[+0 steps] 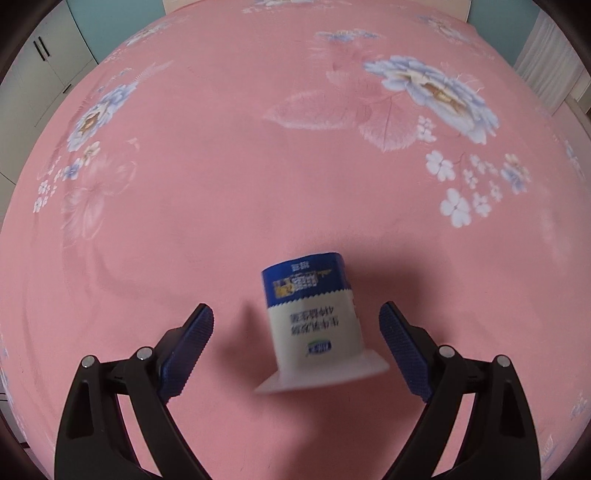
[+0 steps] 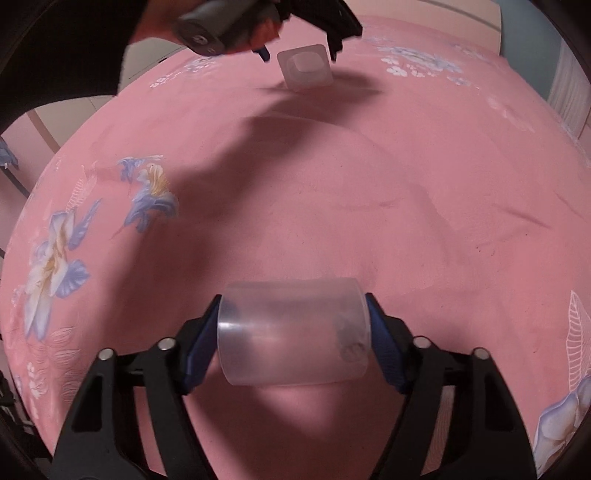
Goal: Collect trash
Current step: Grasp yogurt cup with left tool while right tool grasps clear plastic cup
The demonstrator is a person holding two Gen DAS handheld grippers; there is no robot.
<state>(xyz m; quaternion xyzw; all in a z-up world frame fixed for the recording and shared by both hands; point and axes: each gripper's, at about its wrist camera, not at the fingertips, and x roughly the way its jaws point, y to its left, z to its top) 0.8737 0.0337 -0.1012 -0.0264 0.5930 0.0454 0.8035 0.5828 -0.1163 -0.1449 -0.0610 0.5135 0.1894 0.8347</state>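
**Two cups on the bed, one in each claw's reach**

The yogurt cup (image 1: 310, 325) lies on the pink floral bedsheet (image 1: 258, 166), blue band at its far end, white body nearer, and wide square rim nearest the left wrist camera. Its print is blurred. It sits between the fingers of the left claw (image 1: 297, 332), closer to the right-hand pad. Both blue ribbed pads stand clear of the cup walls, so this claw is spread wide and grips nothing. A shadow falls on the sheet around the cup.

The clear plastic cup (image 2: 293, 332) lies on its side across the right claw (image 2: 293, 328). Each blue pad meets one end of the cup, so this claw is clenched on the clear plastic cup. The cup is translucent, with a small dark mark near its right end.

In the right wrist view, the yogurt cup (image 2: 304, 66) appears farther up the bed, its open square mouth facing the camera. The left claw (image 2: 299, 55) hangs over it, fingertips on either side. A hand (image 2: 236, 29) grips its dark handle.

A white cabinet (image 1: 40, 66) stands beyond the bed at the left.
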